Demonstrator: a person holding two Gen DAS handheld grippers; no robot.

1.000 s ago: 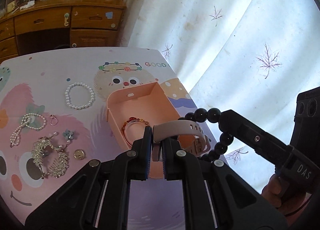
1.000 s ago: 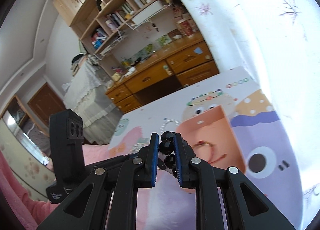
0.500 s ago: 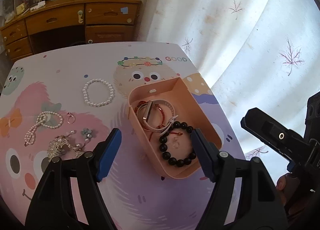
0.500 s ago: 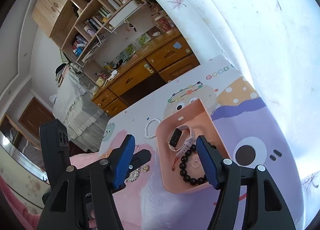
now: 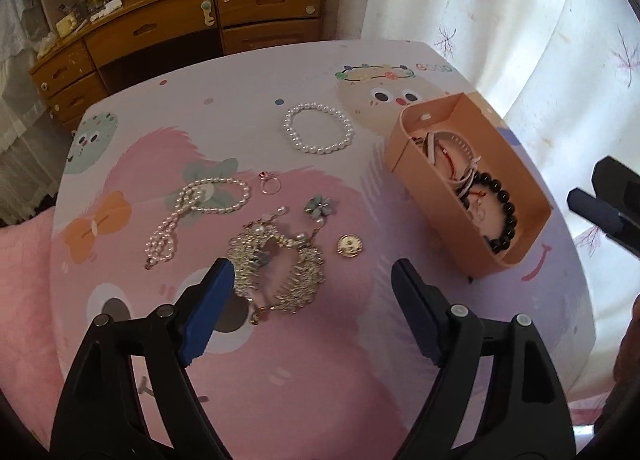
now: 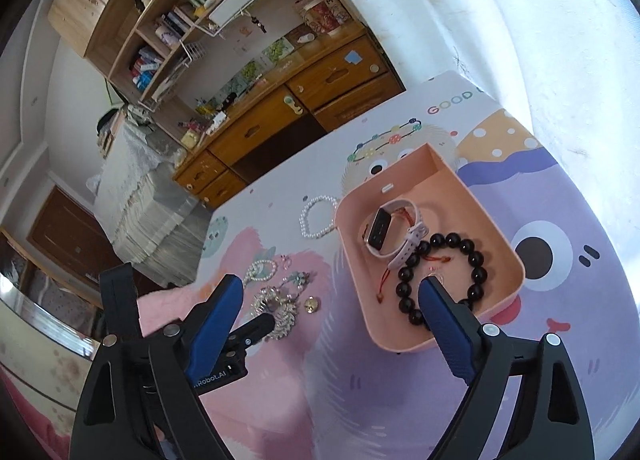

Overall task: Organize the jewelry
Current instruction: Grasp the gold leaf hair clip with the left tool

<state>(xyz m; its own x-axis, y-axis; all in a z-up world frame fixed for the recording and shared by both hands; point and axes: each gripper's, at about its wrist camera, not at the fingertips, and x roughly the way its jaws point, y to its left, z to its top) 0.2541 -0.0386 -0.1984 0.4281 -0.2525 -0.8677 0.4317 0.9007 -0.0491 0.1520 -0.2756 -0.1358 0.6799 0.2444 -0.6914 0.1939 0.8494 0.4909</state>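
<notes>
Cartoon monsters in pink and purple cover the table mat [image 5: 280, 380], which lies before a wooden desk with drawers [image 5: 168, 32] and a pale curtain printed with leaves [image 5: 540, 40]. On the mat's right side sits an open peach box [image 6: 502, 236], its long axis running from the near right corner away toward the far edge, in line with the mat's side. Inside lie a pale-strapped watch [image 6: 394, 230] at the far end and a black bead bracelet [image 6: 448, 276] at the near end, with red cord showing between and under them.

Loose pieces are spread to the box's left: a round pearl bracelet [image 5: 318, 128] nearest the box, a longer pearl strand [image 5: 196, 212] looped further left, a small ring [image 5: 270, 184], a blue flower earring [image 5: 320, 208], a gold coin-like pendant [image 5: 350, 246] and a large gold filigree piece [image 5: 280, 272].

The left gripper [image 5: 312, 300] hovers over the filigree piece, jaws opening wide, nothing pinched between them; its left pad overlaps the piece's edge in view, though contact cannot be told. The right gripper [image 6: 332, 300] hangs above the box's near left corner, jaws likewise opening and empty, its right finger [image 6: 444, 320] covering part of the bead bracelet.
</notes>
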